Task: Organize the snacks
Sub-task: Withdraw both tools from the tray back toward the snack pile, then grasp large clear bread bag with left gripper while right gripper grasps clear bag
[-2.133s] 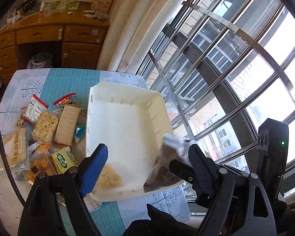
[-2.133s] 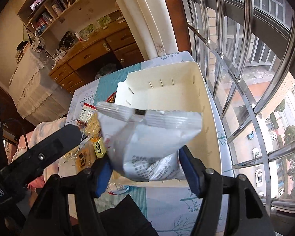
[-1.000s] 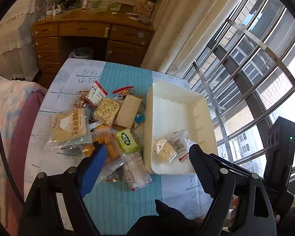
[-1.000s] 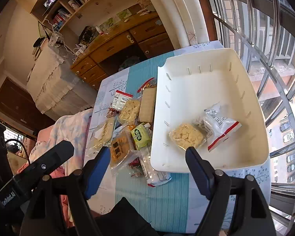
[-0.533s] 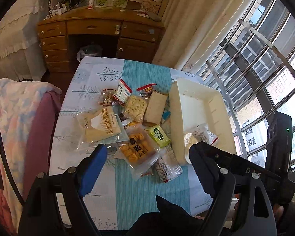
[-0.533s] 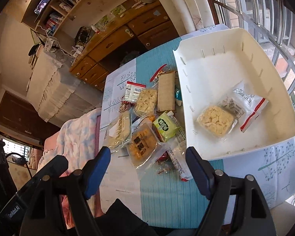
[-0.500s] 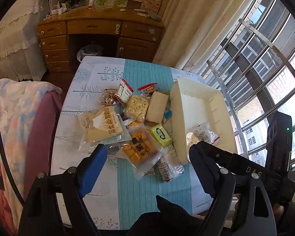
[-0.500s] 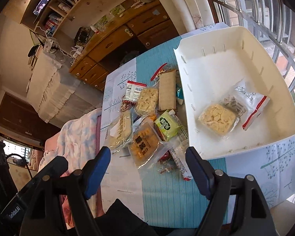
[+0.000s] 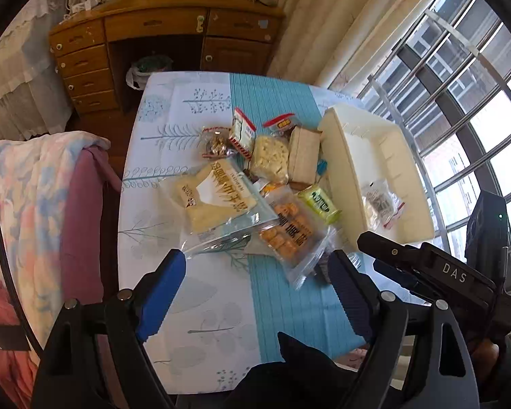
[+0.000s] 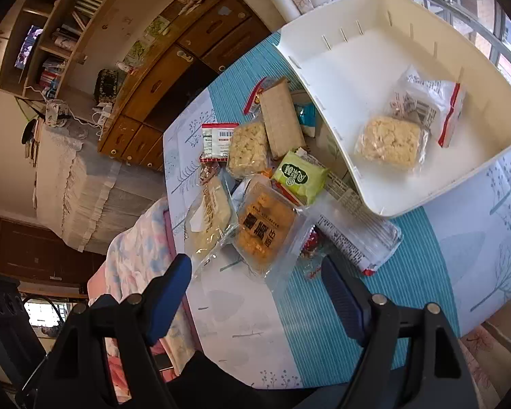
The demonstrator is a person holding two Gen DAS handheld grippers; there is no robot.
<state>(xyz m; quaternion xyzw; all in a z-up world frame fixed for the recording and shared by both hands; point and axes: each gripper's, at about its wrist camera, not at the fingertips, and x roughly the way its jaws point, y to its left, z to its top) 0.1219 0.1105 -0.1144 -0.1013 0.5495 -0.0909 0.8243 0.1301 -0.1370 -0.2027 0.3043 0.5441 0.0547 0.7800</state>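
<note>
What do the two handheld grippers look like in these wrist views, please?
Both the left gripper and the right gripper have black frames with silver bolts and blue finger pads. In the left view, the right gripper's black body is lettered "DAS", and a black cable runs at the edge.

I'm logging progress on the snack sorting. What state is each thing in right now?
White bin: on the table, holding two packets.
Rice cake packet: inside the bin, lying flat.
Red-edged packet: inside the bin.
Green packet: still in the pile, outside the bin.
Orange cracker bag: in the pile, sealed.
Left tongs: open, empty.
Right tongs: open, empty.
</note>
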